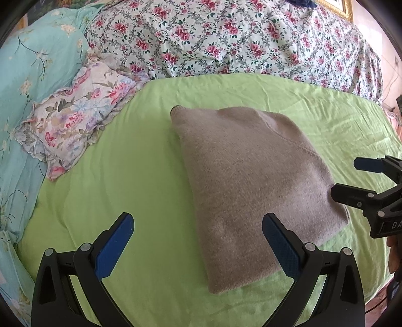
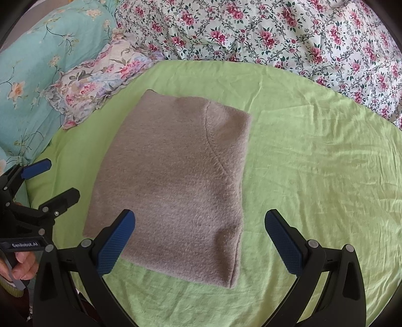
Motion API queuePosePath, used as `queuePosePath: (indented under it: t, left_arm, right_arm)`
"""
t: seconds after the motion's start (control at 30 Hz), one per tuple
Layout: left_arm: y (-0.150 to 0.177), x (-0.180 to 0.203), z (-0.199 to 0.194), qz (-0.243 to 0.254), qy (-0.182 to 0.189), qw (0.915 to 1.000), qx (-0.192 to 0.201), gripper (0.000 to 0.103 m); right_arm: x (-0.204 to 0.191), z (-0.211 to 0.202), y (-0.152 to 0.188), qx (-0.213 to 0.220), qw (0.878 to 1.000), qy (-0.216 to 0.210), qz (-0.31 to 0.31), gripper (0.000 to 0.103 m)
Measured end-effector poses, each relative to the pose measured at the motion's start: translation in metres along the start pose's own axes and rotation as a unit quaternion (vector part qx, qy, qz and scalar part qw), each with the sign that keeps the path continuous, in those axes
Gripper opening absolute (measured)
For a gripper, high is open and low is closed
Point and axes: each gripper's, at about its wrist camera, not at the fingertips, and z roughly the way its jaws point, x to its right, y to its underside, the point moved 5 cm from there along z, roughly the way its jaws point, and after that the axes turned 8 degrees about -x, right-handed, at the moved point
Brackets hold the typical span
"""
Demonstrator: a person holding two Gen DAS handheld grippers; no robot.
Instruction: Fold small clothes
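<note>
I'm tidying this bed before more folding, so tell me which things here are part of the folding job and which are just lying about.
Part of the job:
grey-brown knit garment, already folded
left gripper, open
right gripper, open
green sheet, the folding surface

Just lying about:
ruffled floral pillow
turquoise floral bedding
pink-flowered quilt

A bed spread with a wrinkled lime-green sheet (image 2: 314, 163) fills the room in soft daylight. A rose-print quilt (image 1: 238, 37) lies heaped at 12 o'clock, a turquoise floral cover (image 1: 30, 75) and ruffled floral pillow (image 1: 75, 118) at 10 o'clock, a gilt picture frame (image 1: 339, 7) at 1 o'clock.
</note>
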Motion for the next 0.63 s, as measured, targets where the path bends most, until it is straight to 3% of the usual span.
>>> queuePosePath:
  t: [0.63]
  left_arm:
    - [-0.0053,0.0046,0.0036,-0.006,-0.005,1.0,-0.002,0.102]
  right_arm:
    - [0.0041,0.0102,-0.0051,-0.01,1.0,-0.003,0.004,0.103]
